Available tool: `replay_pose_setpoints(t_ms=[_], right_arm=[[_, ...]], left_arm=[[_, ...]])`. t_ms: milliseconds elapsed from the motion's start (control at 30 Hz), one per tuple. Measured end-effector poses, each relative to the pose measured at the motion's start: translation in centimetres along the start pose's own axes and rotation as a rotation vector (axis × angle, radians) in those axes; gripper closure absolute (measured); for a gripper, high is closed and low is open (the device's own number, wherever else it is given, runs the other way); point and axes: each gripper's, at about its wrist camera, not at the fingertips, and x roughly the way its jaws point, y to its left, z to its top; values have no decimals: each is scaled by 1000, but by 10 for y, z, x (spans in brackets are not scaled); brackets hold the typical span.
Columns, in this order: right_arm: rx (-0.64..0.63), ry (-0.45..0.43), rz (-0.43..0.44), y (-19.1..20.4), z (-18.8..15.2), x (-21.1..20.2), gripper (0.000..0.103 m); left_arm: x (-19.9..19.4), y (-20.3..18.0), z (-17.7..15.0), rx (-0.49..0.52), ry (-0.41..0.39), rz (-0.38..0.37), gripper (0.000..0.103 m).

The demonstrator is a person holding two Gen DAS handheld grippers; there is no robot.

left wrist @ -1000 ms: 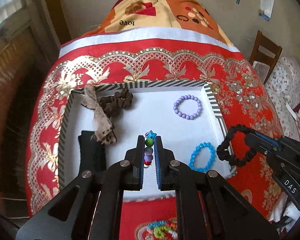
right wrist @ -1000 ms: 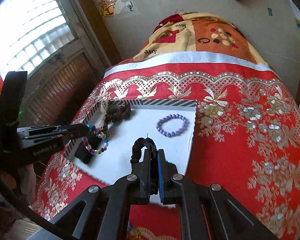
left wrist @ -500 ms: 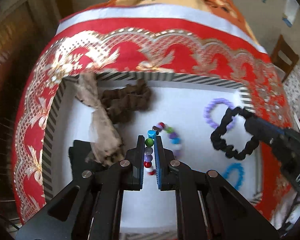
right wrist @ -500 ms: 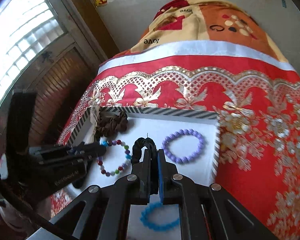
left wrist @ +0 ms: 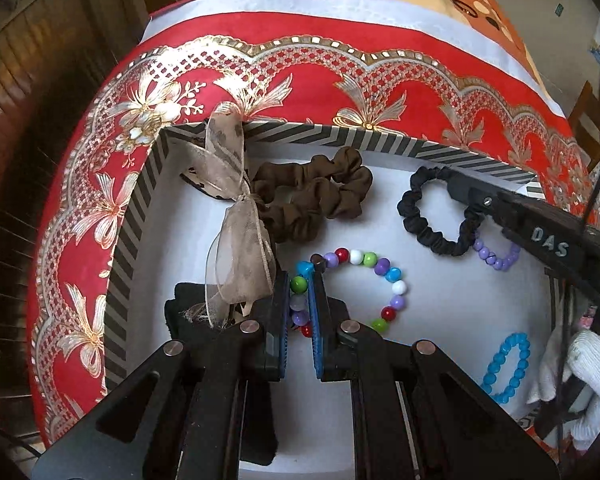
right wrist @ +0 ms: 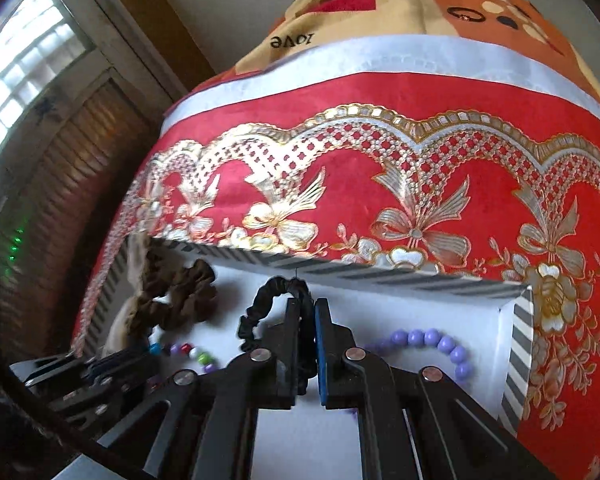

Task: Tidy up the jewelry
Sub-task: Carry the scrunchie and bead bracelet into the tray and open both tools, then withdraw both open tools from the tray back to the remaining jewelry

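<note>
A shallow box (left wrist: pixel 340 136) with a striped rim and a white floor lies on a red cloth. My left gripper (left wrist: pixel 299 280) is shut on a multicoloured bead bracelet (left wrist: pixel 392 276), whose loop rests low over the box floor. From the right, my right gripper (left wrist: pixel 458 190) reaches in, shut on a black scrunchie (left wrist: pixel 432 216) that hangs over the far right part of the box. The right wrist view shows that gripper (right wrist: pixel 308 308) pinching the black scrunchie (right wrist: pixel 260 312), with the left gripper (right wrist: pixel 100 364) and the bead bracelet (right wrist: pixel 196 354) at lower left.
In the box lie a brown scrunchie (left wrist: pixel 316 200), a sheer beige bow (left wrist: pixel 236 240), a black cloth item (left wrist: pixel 188 312), a purple bracelet (left wrist: pixel 496 256) and a blue bracelet (left wrist: pixel 506 368). A white-gloved hand (left wrist: pixel 592 368) shows at the right edge.
Both grippers have sunk lower into the box. The right one has carried the black scrunchie from beyond the box's right rim to over its floor. The bead bracelet now hangs near the brown scrunchie.
</note>
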Motion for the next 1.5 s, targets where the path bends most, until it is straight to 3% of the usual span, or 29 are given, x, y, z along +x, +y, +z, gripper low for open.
replay_pose_setpoints(t_ms=[100, 167, 233, 467, 667, 1067, 1500], right_arm=[[-17, 15, -33, 0, 0, 5, 92], [-25, 13, -39, 0, -1, 5, 76], [-21, 9, -26, -3, -4, 1, 75], [-34, -20, -16, 0, -13, -26, 75], [-41, -35, -48, 2, -24, -49, 63], [-42, -73, -114, 11, -67, -102, 60], [-2, -102, -147, 4, -126, -152, 52]], left_arm=[[-3, 1, 1, -16, -14, 0, 92], [-3, 2, 1, -31, -14, -11, 78], [-2, 1, 2, -46, -10, -22, 70], [-8, 0, -1, -56, -16, -16, 61], [-21, -6, -4, -44, -43, 2, 60], [-64, -10, -29, -44, -106, 3, 60], [-102, -29, -78, -3, -154, 17, 60]])
